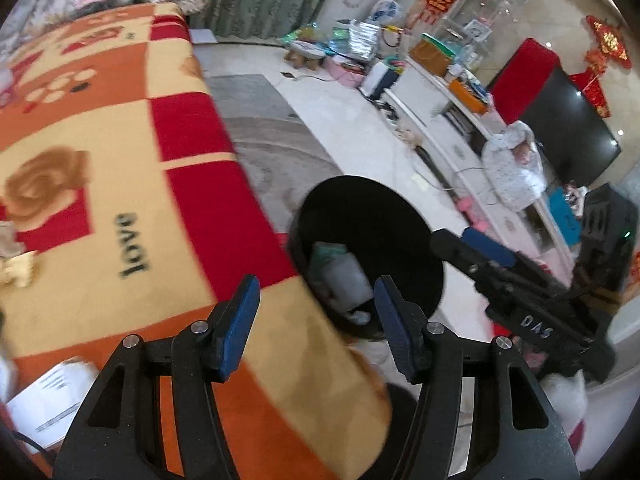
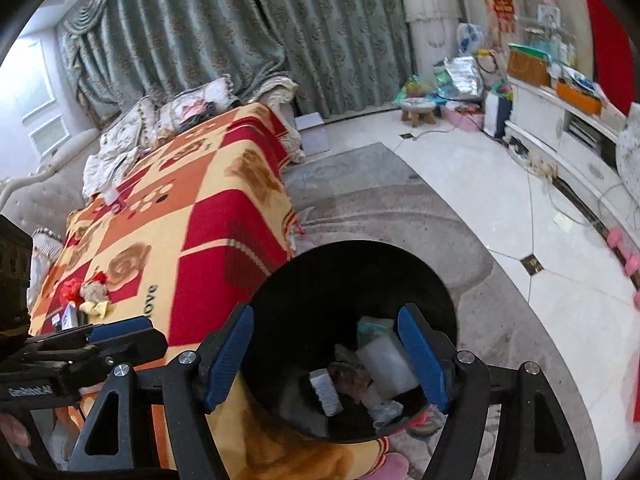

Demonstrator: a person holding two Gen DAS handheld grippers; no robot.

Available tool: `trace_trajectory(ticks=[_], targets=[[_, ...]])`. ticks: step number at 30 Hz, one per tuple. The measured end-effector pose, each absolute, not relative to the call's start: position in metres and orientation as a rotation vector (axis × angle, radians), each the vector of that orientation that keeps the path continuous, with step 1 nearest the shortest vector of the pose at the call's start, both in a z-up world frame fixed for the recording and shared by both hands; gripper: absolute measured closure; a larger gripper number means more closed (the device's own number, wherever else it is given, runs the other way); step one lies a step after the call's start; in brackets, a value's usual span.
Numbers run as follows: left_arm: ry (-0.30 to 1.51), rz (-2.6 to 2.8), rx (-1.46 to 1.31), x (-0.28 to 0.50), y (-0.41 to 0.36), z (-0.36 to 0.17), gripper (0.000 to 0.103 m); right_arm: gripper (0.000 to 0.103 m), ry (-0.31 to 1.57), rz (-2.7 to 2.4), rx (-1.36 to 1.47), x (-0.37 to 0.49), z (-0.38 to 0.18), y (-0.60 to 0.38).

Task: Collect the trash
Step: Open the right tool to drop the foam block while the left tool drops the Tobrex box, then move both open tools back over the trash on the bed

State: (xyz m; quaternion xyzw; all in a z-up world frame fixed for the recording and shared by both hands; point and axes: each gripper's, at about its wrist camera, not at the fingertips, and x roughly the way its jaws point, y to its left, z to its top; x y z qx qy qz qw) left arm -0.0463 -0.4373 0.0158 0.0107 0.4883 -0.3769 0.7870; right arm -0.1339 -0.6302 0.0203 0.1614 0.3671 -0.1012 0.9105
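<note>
A black round trash bin (image 2: 320,276) stands on the floor beside a blanket-covered table (image 2: 208,208); it holds white wrappers, a small box and crumpled scraps (image 2: 384,364). The bin also shows in the left wrist view (image 1: 360,216). My right gripper (image 2: 326,358) is open and empty, right above the bin's mouth. My left gripper (image 1: 316,324) is open and empty, over the blanket's edge next to the bin. Small trash, red and yellowish scraps (image 2: 90,290), lies on the blanket at the left. The right gripper shows in the left wrist view (image 1: 480,254).
White papers (image 1: 48,396) lie on the blanket near my left gripper. A grey rug (image 2: 400,208) and tiled floor (image 2: 560,292) surround the bin. A white TV cabinet (image 1: 452,128) with a TV and clutter lines the right. A pink slipper (image 2: 390,466) lies by the bin.
</note>
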Motion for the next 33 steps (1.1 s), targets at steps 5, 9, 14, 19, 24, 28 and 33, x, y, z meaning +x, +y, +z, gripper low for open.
trace_trajectory(ticks=[5,9,14,19,24,28,33], targets=[[0.999,-0.716,0.046,-0.052,-0.399,0.019,0.045,0.031,0.768,-0.179,0.287,-0.128,0.027,-0.602],[0.985,-0.656,0.025,-0.049,-0.364,0.02,0.045,0.031,0.737,-0.106,0.299,-0.124,0.029,-0.578],[0.978,-0.587,0.019,-0.048,-0.317,0.019,0.045,0.031,0.765,-0.034,0.275,-0.111,0.025,-0.543],[0.964,-0.501,0.01,-0.046,-0.263,0.017,0.045,0.03,0.852,0.075,0.243,-0.087,0.017,-0.496],[0.975,-0.416,-0.035,-0.038,-0.209,0.012,0.045,0.03,0.887,0.152,0.191,-0.067,0.012,-0.448],[0.982,-0.347,-0.072,-0.032,-0.164,0.006,0.045,0.03,0.893,0.206,0.162,-0.05,0.01,-0.413],[0.993,-0.268,-0.116,-0.027,-0.12,-0.001,0.045,0.03,0.907,0.243,0.127,-0.022,0.009,-0.38]])
